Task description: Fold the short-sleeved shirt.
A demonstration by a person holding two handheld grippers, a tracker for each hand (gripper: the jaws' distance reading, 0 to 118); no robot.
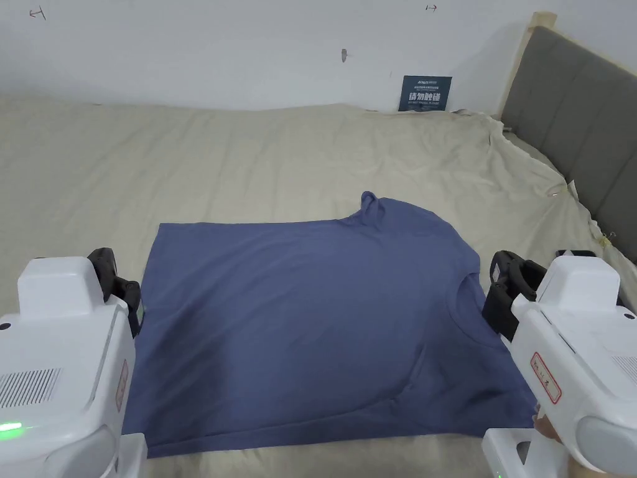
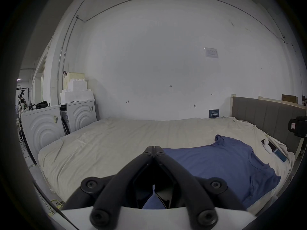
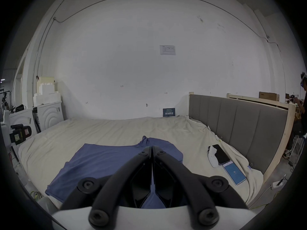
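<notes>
Nearest, the left gripper (image 2: 154, 148) and right gripper (image 3: 152, 148) hover with jaws pressed together, gripping nothing. Beyond them, the blue cotton short-sleeved shirt (image 1: 311, 323) lies flat on the cream bedsheet (image 1: 249, 162), collar at 3 o'clock. Best to pinch both near corners and fold evenly toward 12 o'clock.

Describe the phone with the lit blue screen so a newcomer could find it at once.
Start at the grey padded headboard and look down to the cream sheet beside it. Two phones lie there next to a white object; yours is the nearer phone, glowing blue, while the other phone is dark.
</notes>
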